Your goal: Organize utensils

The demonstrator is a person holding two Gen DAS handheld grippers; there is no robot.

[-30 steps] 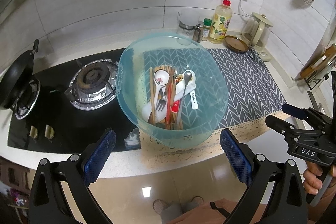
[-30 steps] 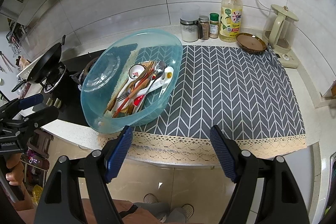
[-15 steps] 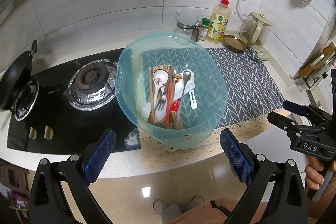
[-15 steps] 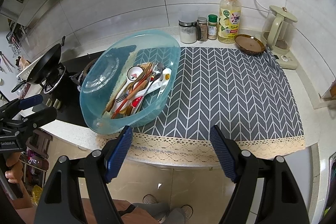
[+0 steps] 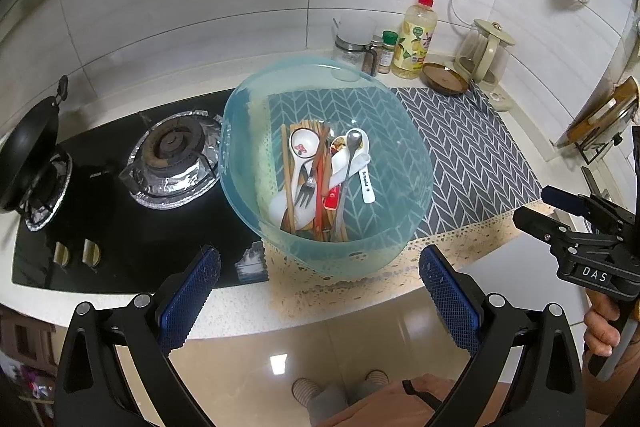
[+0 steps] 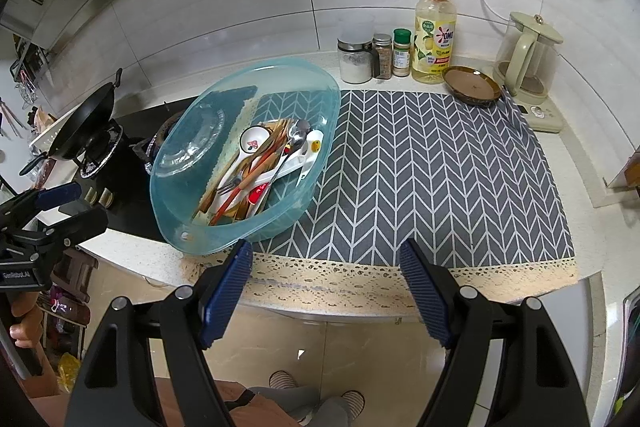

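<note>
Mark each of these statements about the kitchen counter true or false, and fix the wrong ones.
1. The utensils lie inside the blue tub. True.
2. The left claw grips a fork. False: it is open and holds nothing.
3. The soap bottle stands by the wall. True.
4. The frying pan sits on the patterned mat. False: it sits on the stove.
5. The right claw is open. True.

You're seeing "DAS" on the right gripper (image 5: 592, 271) body, off to the right of your left tool. "OMO" is showing on the yellow soap bottle (image 6: 435, 43), far ahead of the right tool. White spoon handle (image 5: 366, 183) print and left gripper (image 6: 24, 277) label: too small to read.
</note>
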